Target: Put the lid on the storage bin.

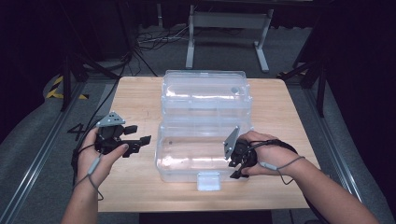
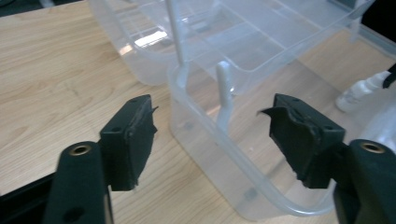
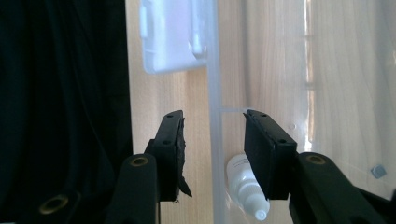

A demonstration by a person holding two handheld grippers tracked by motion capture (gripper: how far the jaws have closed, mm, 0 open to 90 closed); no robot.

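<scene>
Straddling the clear box's point(image 3: 215, 140) front wall, right hand-held gripper point(image 3: 212, 140) is unclenched; left hand-held gripper point(image 2: 212, 130) gapes released over bare tabletop point(image 1: 135, 100) beside it.

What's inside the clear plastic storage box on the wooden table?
Inside the clear plastic storage box lies a small white dropper bottle, beside the box wall. The right gripper covers that corner from above, so anything else there is hidden.
</scene>
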